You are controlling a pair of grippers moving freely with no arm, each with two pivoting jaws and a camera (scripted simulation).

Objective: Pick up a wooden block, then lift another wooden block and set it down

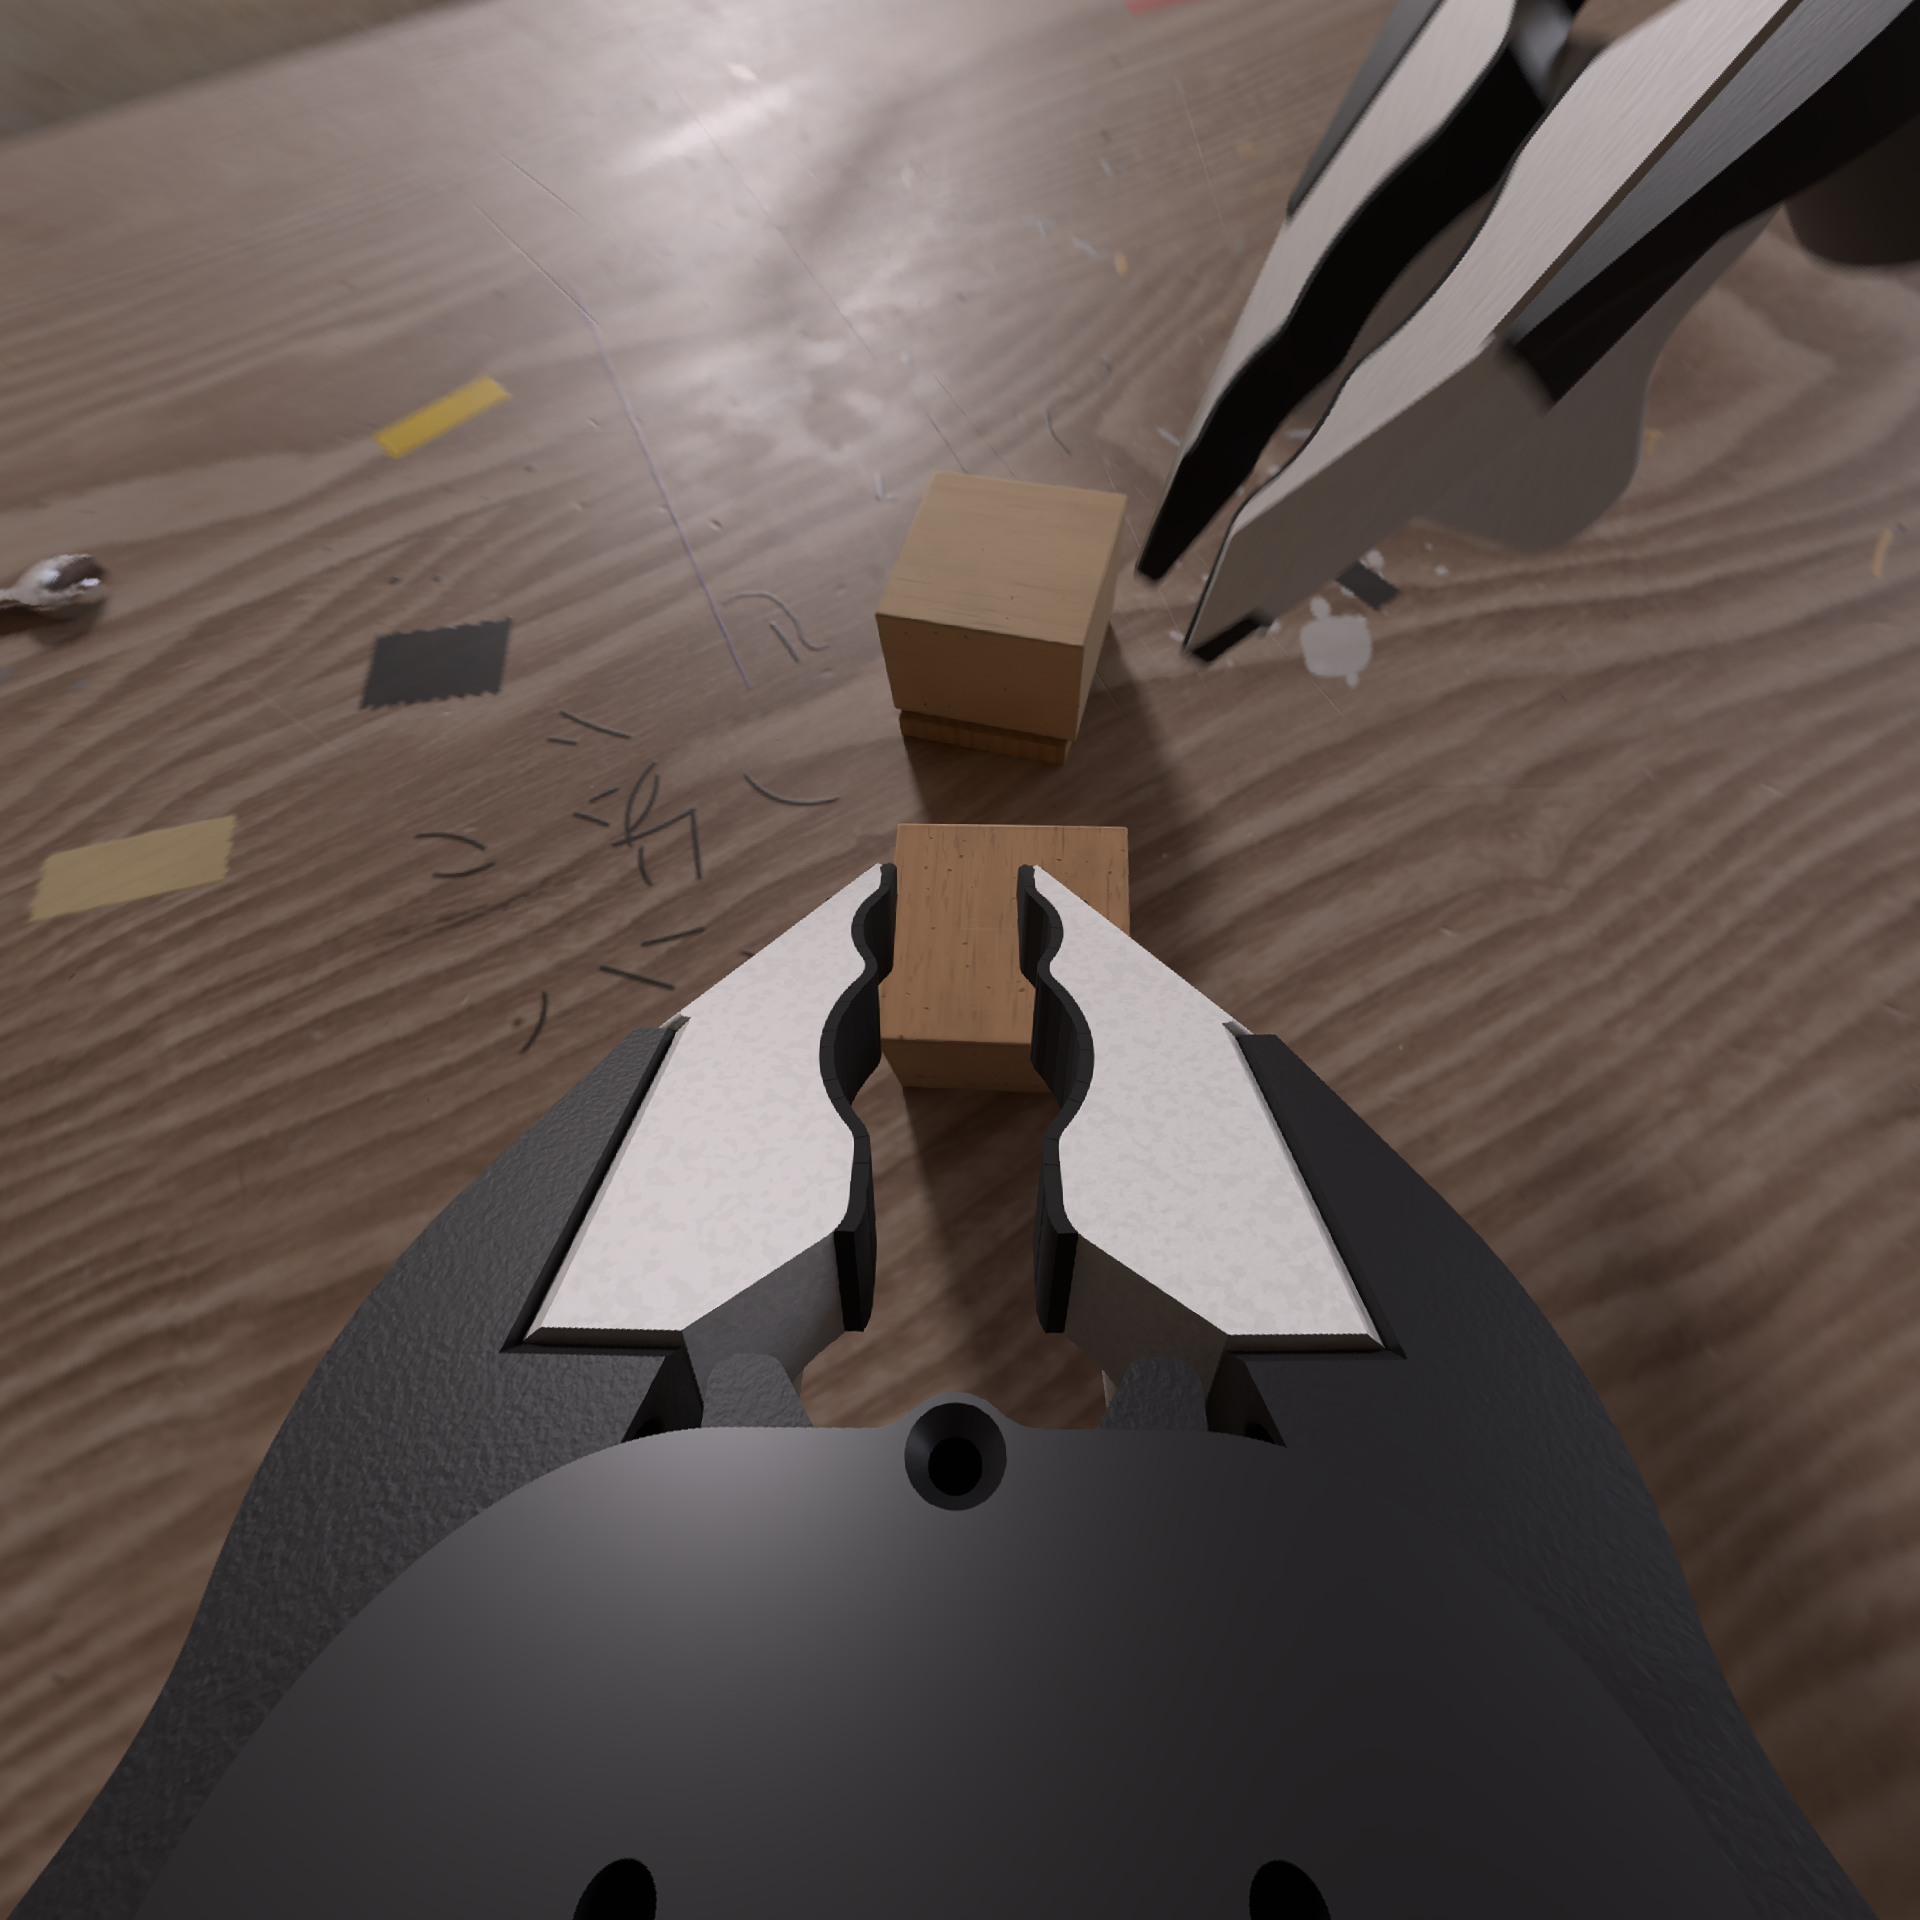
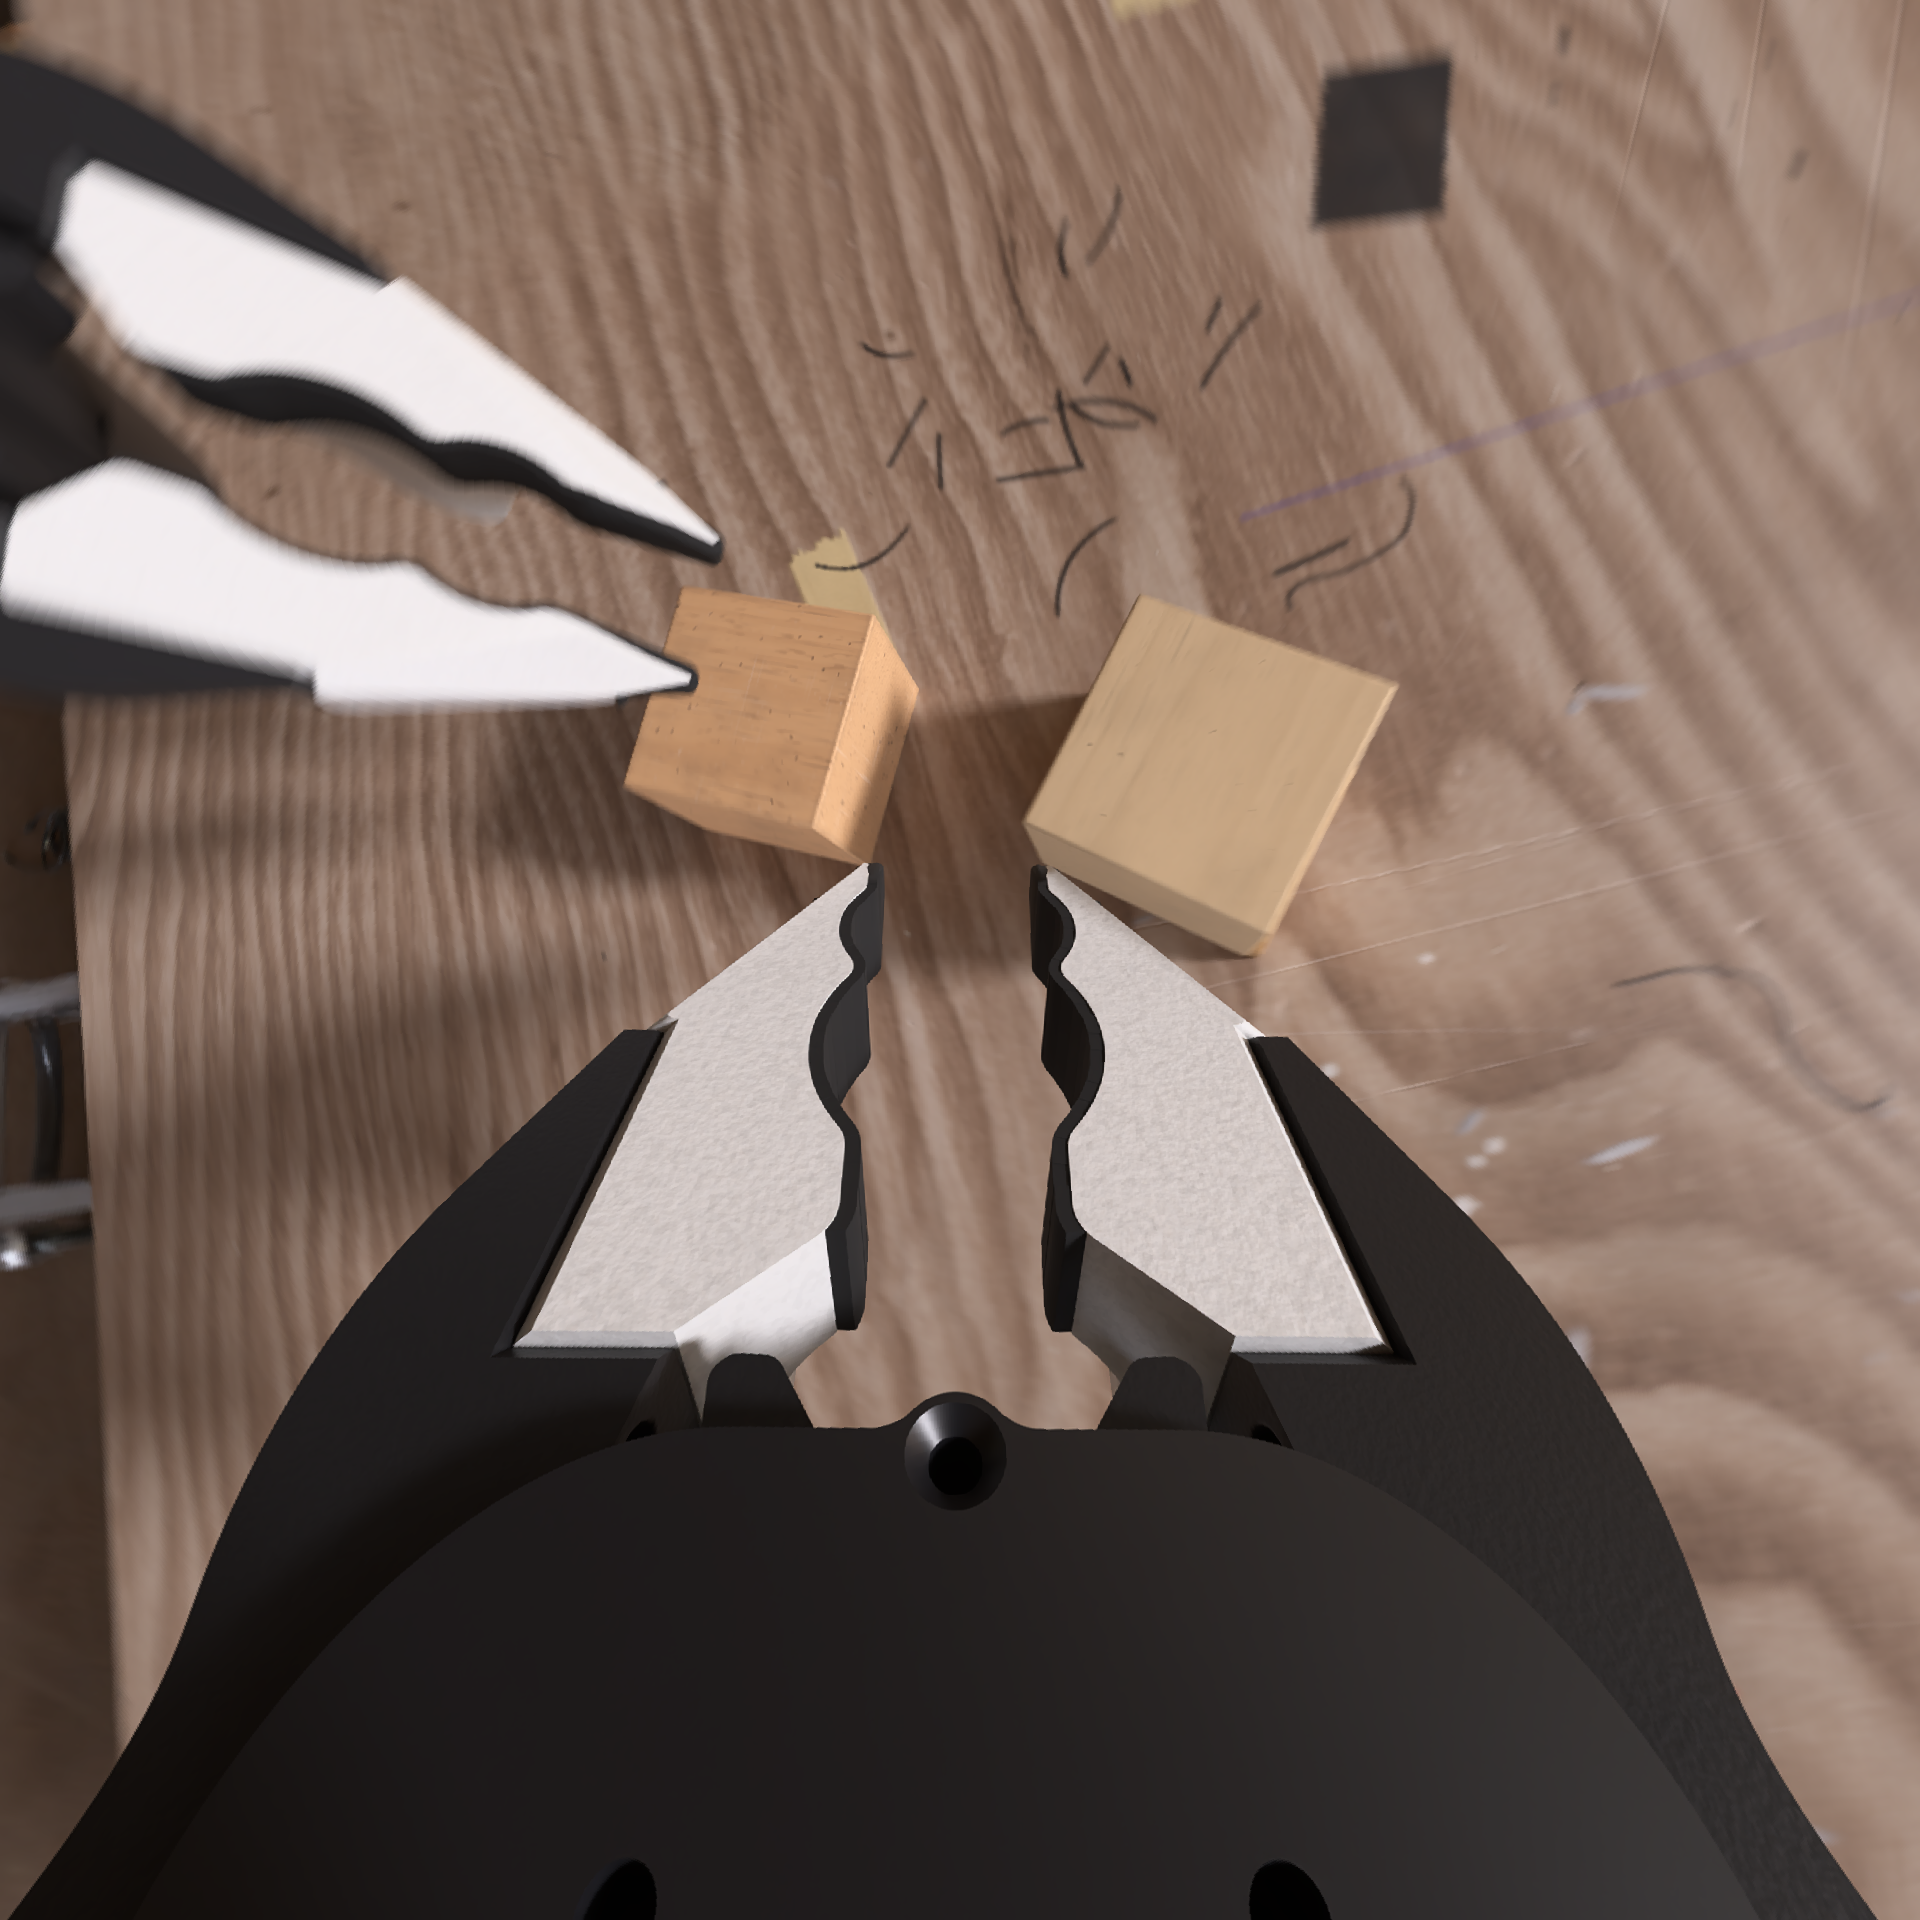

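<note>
A: Left wrist view: the left gripper [image 1: 956, 894] straddles the darker wooden block [image 1: 961, 971], one fingertip at each side face. The block sits above the wooden table [image 1: 1455, 1039] with its shadow beneath, so it reads as pinched and raised, though the contact at the pads is partly hidden.

B: Right wrist view: that same darker block [image 2: 764, 727] hangs tilted at the tips of the left gripper [image 2: 696, 613], which enters from the left edge. One fingertip lies against a side face; the other is seen beyond the block's far edge, and I cannot tell from here whether it touches.

A: Farther off, the paler wooden block [image 1: 997, 597] rests on a thin wooden slab [image 1: 982, 740]. The right gripper [image 1: 1174, 613] comes in from the upper right, tips just beside the paler block and apart from it.

B: From above, the right gripper [image 2: 956, 883] is spread and holds nothing. The paler block [image 2: 1210, 764] lies just past its right fingertip, near the darker block but not touching it.

A: Around them: scraps of yellow tape [image 1: 442, 416], a black patch [image 1: 436, 665], and pencil scribbles [image 1: 644, 842] on the tabletop.
</note>
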